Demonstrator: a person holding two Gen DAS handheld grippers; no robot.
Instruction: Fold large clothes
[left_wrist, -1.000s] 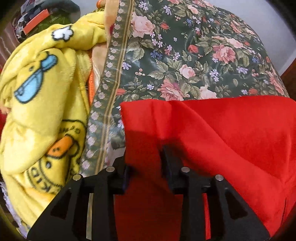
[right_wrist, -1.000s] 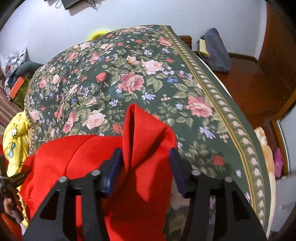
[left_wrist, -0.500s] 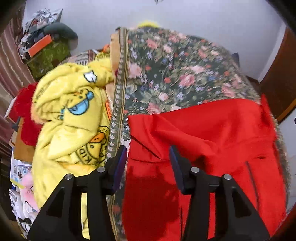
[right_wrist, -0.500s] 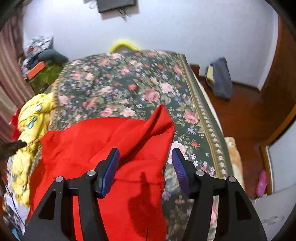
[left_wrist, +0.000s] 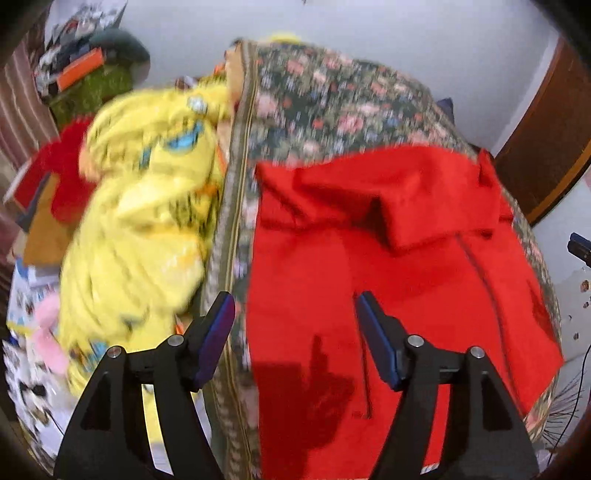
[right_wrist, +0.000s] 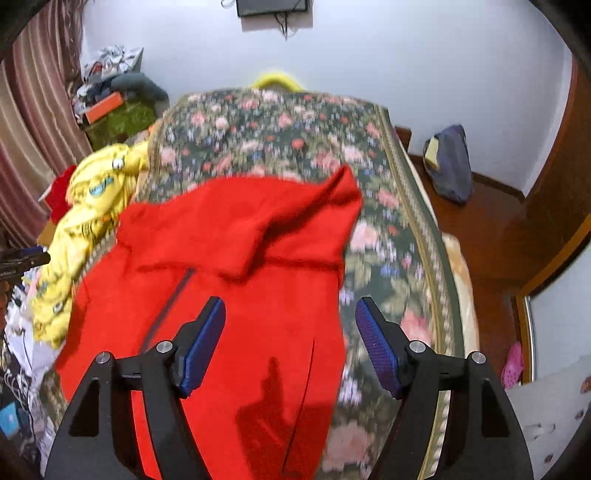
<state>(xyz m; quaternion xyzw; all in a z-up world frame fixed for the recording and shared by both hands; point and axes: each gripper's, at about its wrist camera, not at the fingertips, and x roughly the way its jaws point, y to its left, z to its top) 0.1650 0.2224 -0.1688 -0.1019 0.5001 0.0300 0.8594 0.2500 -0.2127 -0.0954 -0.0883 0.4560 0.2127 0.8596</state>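
Yellow blanket (left_wrist: 147, 206) crowds red garment's (left_wrist: 388, 266) left edge.

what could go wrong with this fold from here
1. The folded-over top of the red garment lies bunched and uneven, so the next fold could lock in creases.
2. The garment's left edge sits at the border of the floral bedspread, right beside the yellow blanket; the left gripper might snag the blanket.
3. Both the left and the right gripper hang open above the cloth, so a regrasp could pinch the bedspread too.
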